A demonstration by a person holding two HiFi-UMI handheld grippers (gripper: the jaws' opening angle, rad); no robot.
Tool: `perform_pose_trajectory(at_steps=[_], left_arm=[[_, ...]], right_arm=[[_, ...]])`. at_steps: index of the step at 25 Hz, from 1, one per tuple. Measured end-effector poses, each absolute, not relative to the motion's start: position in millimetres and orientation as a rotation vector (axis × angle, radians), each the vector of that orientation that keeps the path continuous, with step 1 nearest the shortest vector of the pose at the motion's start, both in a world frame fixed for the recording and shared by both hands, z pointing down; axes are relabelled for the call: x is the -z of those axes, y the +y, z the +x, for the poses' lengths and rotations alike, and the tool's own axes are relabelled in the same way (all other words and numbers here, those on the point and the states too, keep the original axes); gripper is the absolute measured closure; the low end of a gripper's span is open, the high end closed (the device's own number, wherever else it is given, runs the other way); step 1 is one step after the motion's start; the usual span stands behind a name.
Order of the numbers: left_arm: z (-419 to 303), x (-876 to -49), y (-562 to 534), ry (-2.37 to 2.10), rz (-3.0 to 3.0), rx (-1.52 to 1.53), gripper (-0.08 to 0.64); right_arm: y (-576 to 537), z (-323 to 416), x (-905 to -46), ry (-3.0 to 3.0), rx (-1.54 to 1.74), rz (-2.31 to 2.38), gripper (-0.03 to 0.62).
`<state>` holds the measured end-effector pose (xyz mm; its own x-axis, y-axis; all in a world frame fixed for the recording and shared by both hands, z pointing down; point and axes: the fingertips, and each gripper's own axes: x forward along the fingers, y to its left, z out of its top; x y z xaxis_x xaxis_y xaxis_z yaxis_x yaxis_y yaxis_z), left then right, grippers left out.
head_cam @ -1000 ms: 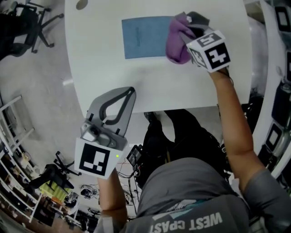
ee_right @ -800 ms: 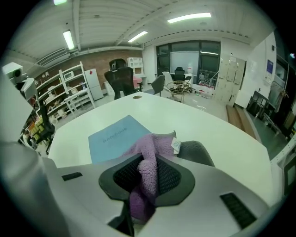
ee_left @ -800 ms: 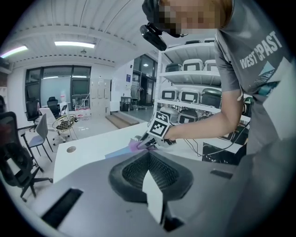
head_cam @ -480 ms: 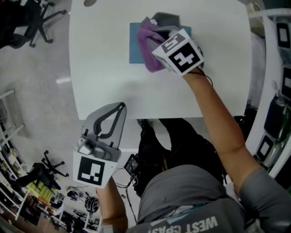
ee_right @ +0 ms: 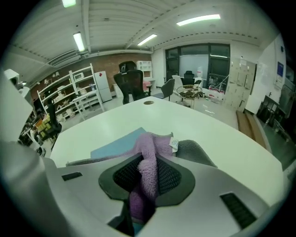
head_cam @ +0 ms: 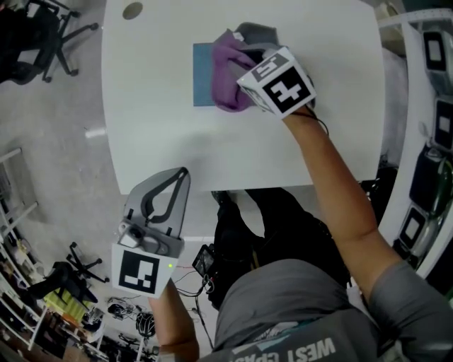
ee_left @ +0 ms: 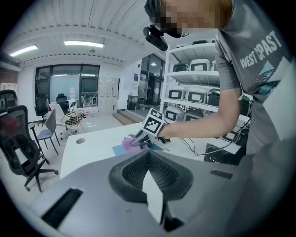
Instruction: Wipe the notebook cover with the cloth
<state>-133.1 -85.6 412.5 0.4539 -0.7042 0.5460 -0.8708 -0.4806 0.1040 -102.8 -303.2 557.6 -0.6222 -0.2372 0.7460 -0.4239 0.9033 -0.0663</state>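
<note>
A blue notebook (head_cam: 203, 76) lies flat on the far part of the white table (head_cam: 170, 134). My right gripper (head_cam: 239, 58) is shut on a purple cloth (head_cam: 228, 83), which rests on the notebook's right part and hides most of the cover. In the right gripper view the cloth (ee_right: 147, 172) is bunched between the jaws, with the notebook (ee_right: 114, 144) showing to its left. My left gripper (head_cam: 178, 175) hangs shut and empty off the table's near edge, well apart from the notebook. The left gripper view shows the cloth (ee_left: 129, 141) and the notebook (ee_left: 118, 149) far ahead.
A round cable hole (head_cam: 132, 10) sits in the table's far left corner. Office chairs (head_cam: 39, 32) stand on the floor to the left. Shelving (head_cam: 433, 106) runs along the right. The person's legs and cables are below the table's near edge (head_cam: 233, 185).
My right gripper has carried the cloth leftward from the notebook's right edge onto the cover. My left gripper has stayed almost where it was.
</note>
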Motion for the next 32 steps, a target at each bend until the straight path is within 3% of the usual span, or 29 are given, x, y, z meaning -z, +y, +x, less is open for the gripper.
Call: perform_pose_trajectory(at_steps=[7,13,19,28,32], left_arm=[[-111.0,-404.2,-104.0,-1.263,2.416,-0.641,0.558],[-94.5,-403.9,-113.8,-1.226,2.449,-0.650,0.558],[-94.8,-409.8,-105.4,-1.259,2.406,-0.639,0.558],[-123.9,-422.4,-81.0,-1.345,2.314,-0.603,0.558],[-135.2,-423.3,-77.5,-1.365,2.296,-0.599,0.558]], right_arm=[[-324.2,-15.4,-559.9,-2.191,-0.357,0.631,0.491],[-335.0,8.5,-560.3,-2.185,-0.381,0.676,0.491],[-334.8,-32.8,-558.1,-2.219,-0.318,0.569,0.491],[-304.4,-160.0,-556.7,-2.323,-0.214,0.359,0.491],[-305.0,-174.6,-556.8,-2.325,-0.205,0.339,0.491]])
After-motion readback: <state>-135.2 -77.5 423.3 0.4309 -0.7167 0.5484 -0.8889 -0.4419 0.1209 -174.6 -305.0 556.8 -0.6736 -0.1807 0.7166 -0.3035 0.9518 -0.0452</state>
